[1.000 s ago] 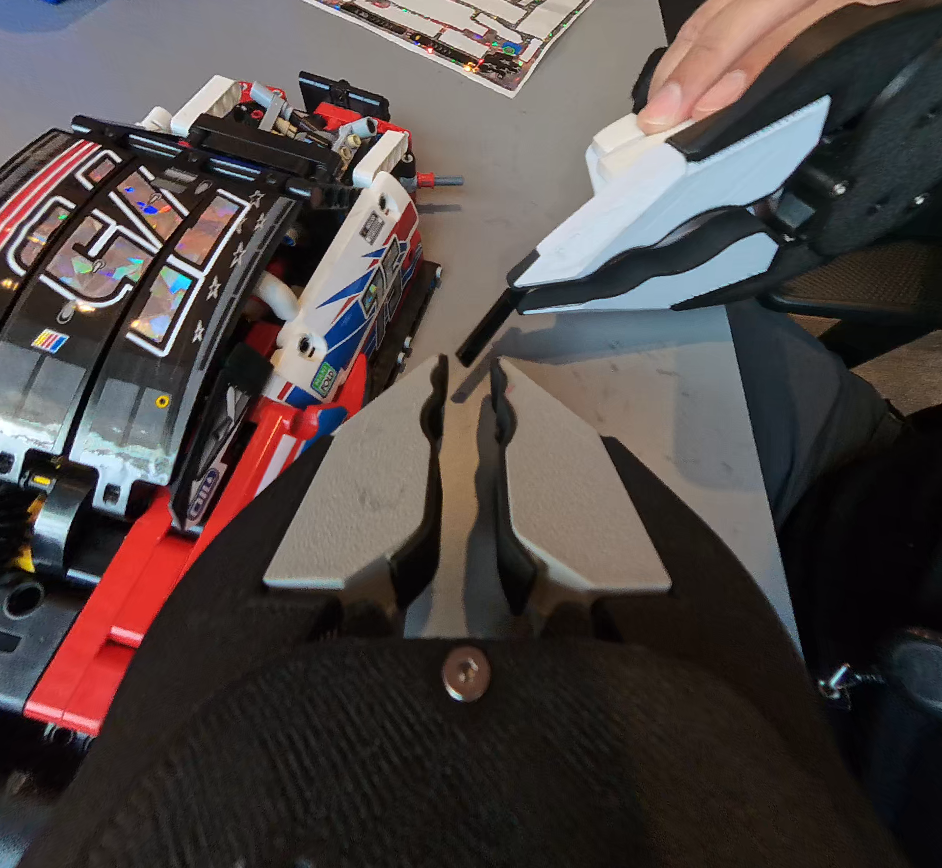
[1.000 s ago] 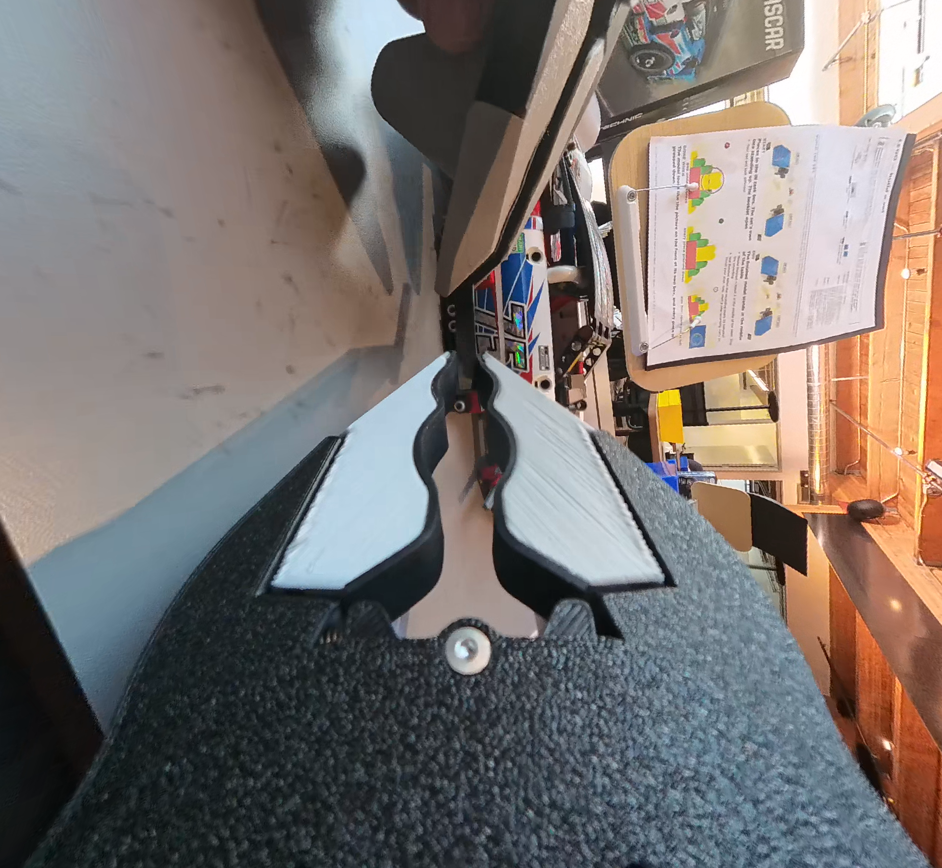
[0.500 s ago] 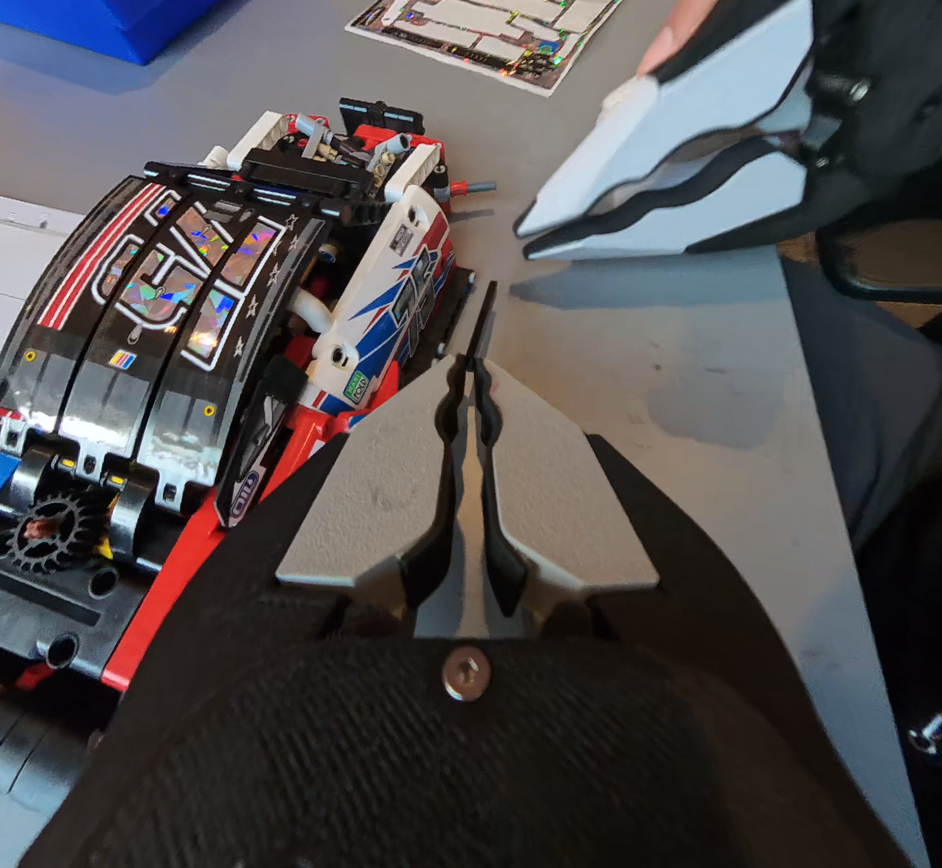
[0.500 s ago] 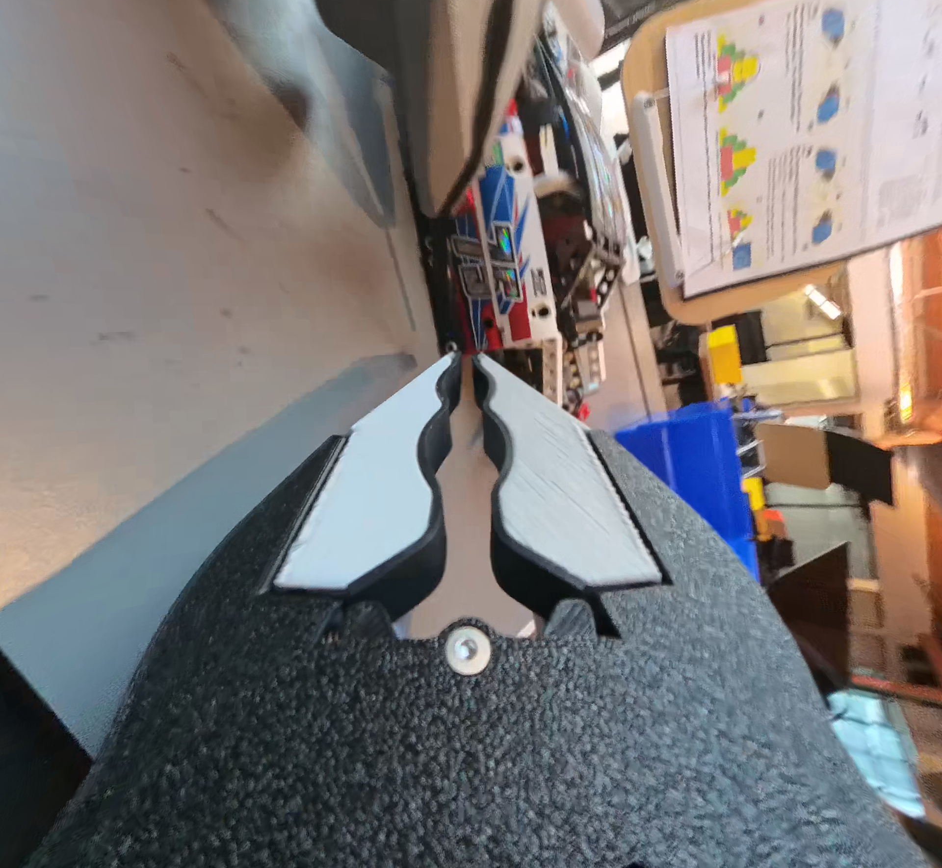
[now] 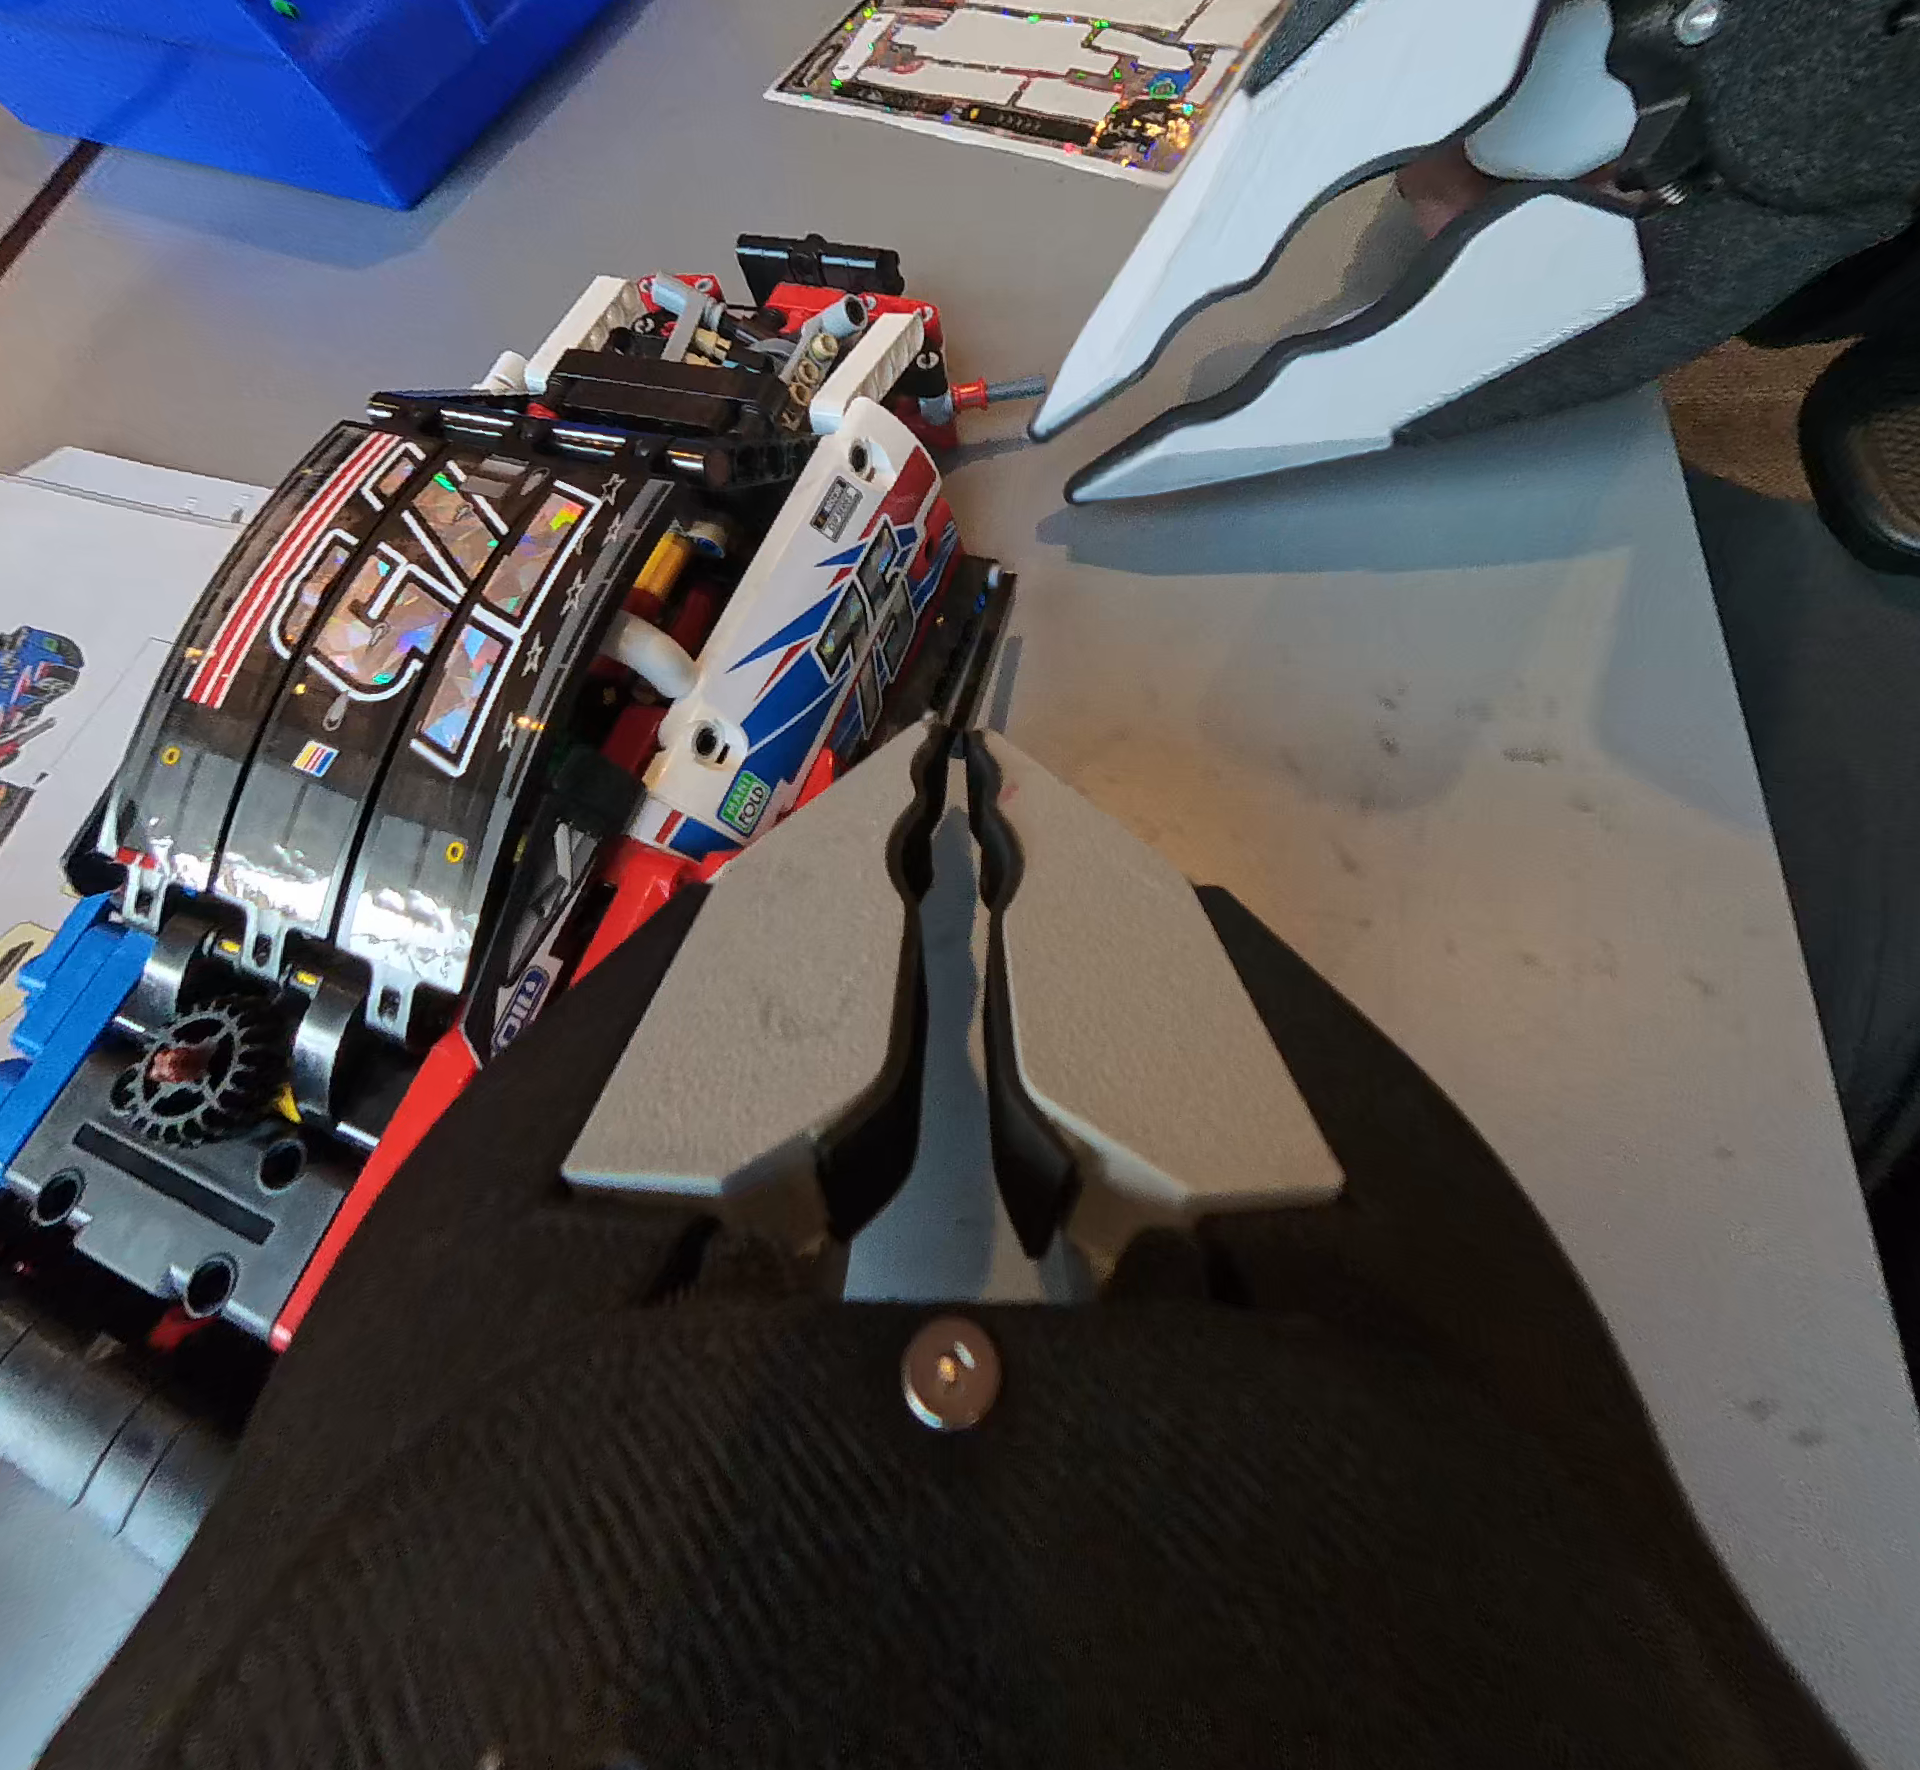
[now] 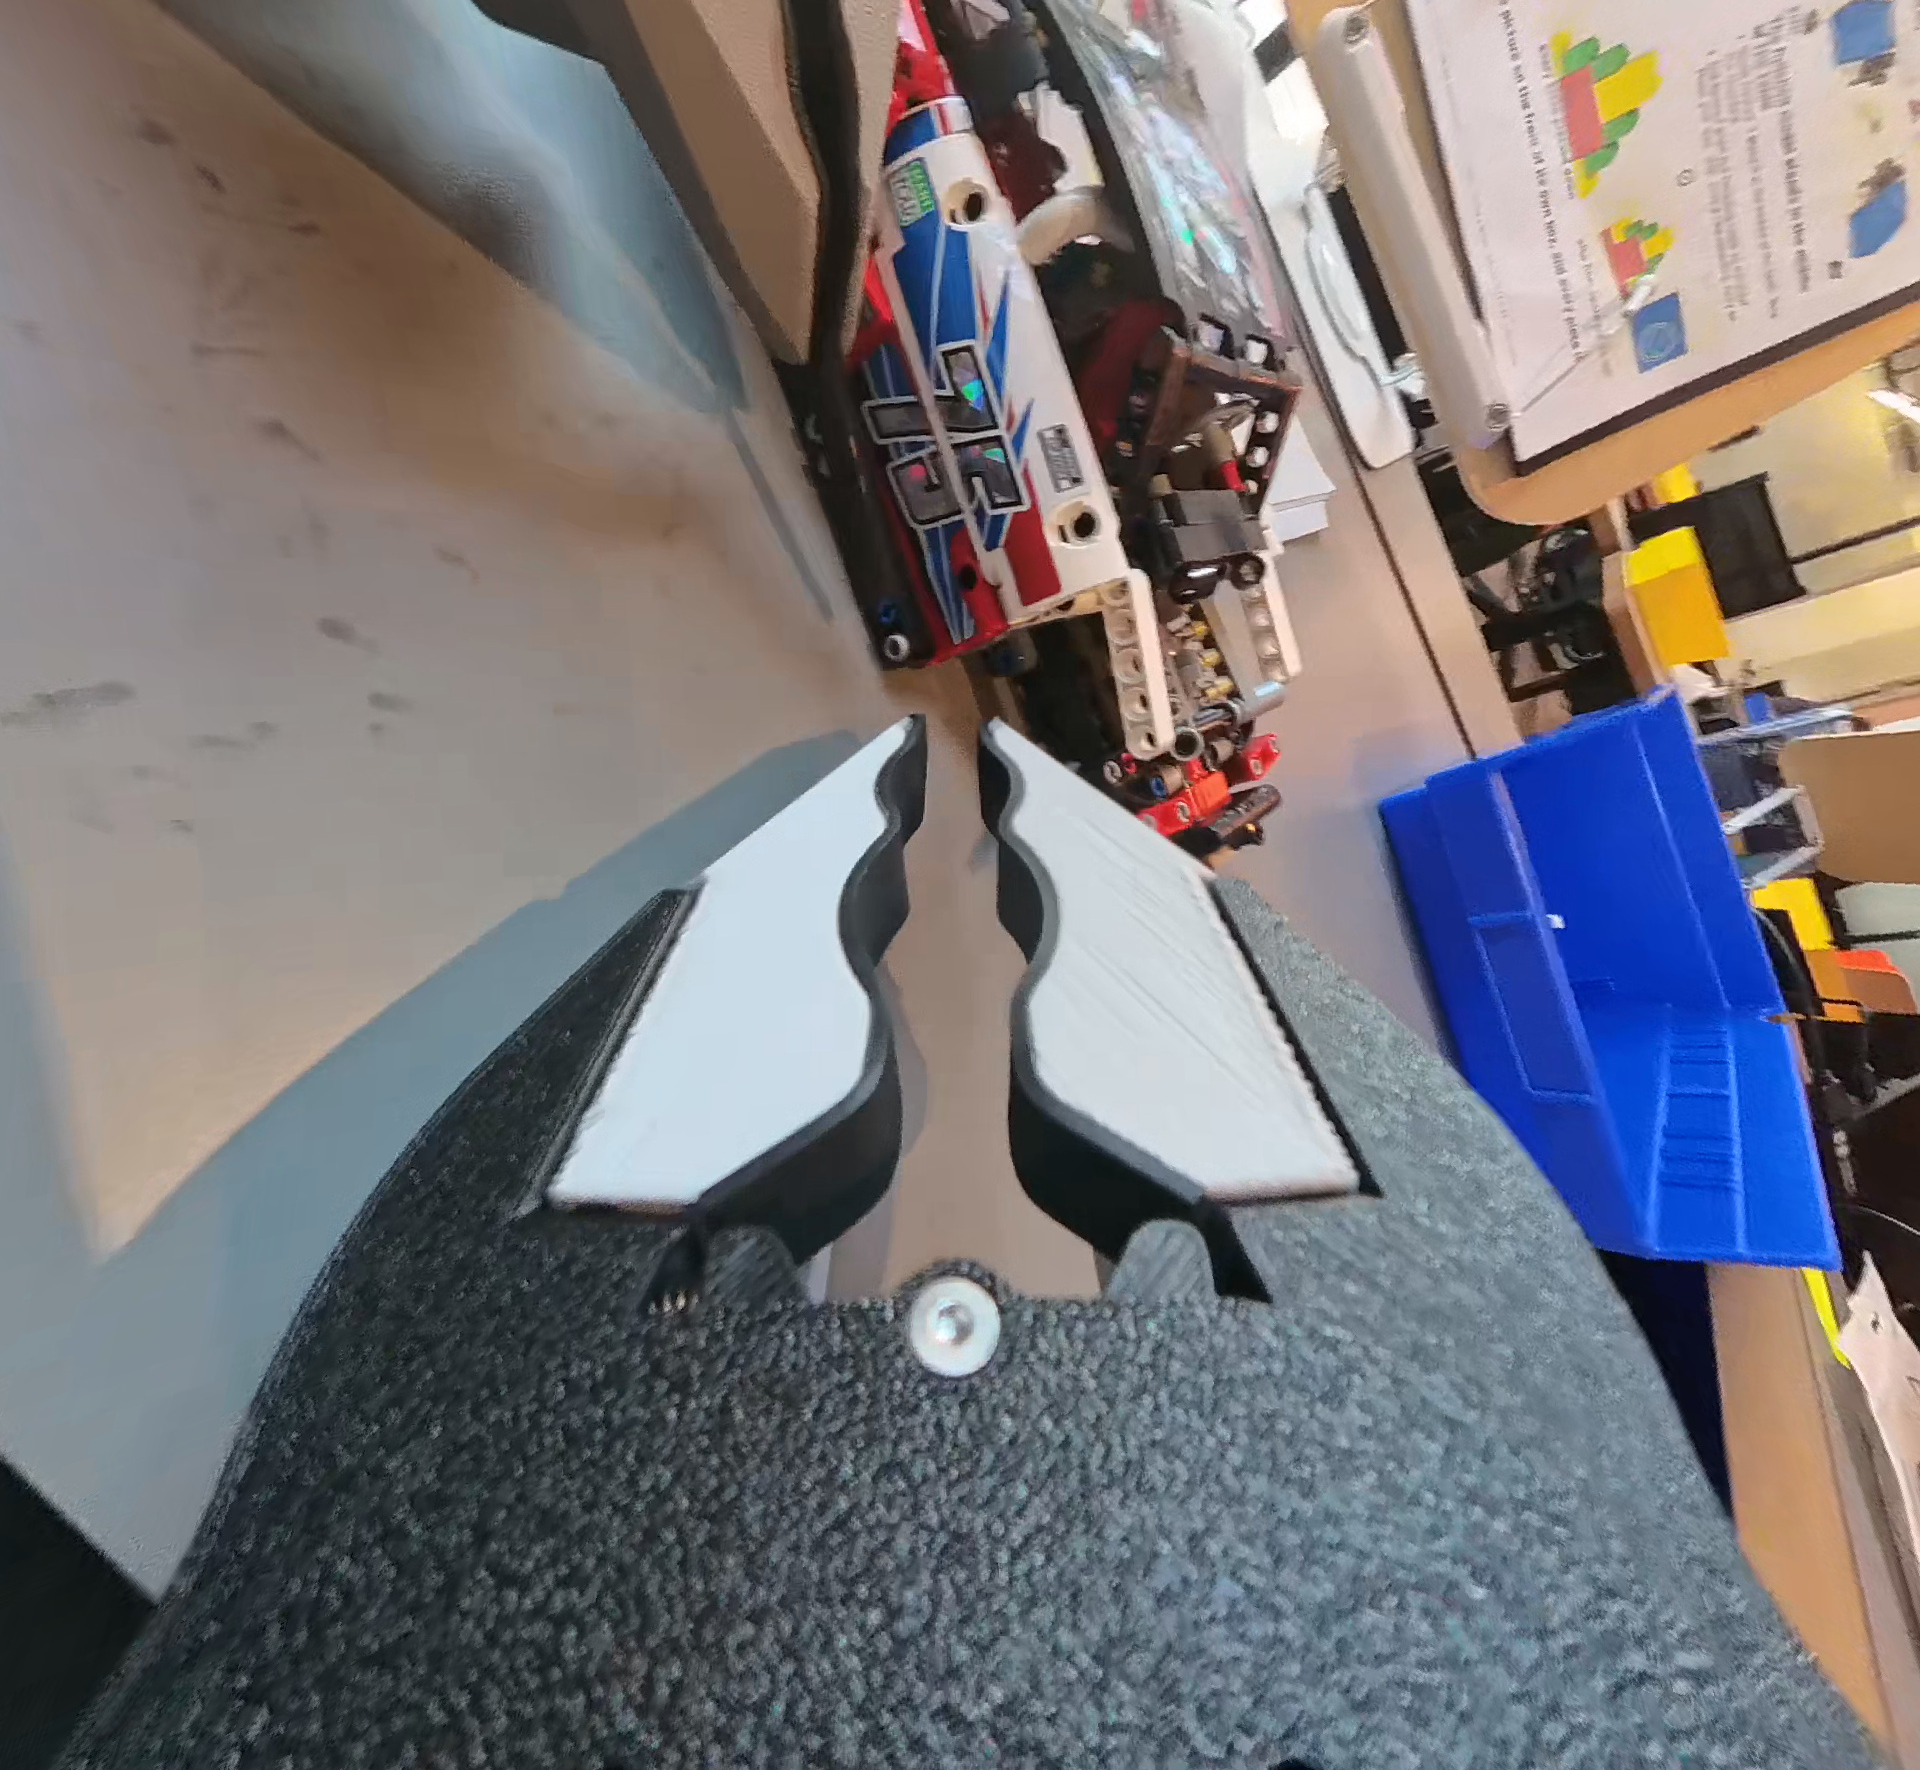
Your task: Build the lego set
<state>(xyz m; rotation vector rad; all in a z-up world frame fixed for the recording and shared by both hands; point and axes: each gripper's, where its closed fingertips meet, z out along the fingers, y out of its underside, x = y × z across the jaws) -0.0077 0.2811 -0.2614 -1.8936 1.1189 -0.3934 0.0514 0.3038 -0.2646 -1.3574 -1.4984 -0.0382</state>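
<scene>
Left gripper we see clamped on thin black beam against lego race car, right gripper fingers apart, grey table.

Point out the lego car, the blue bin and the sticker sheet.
lego car (image 5: 343, 671), left wrist view, black curved roof panel.
blue bin (image 5: 312, 6), left wrist view, its side wall.
sticker sheet (image 5: 1060, 27), left wrist view, sheet's middle.

2 close wrist views, shared lego car
</scene>
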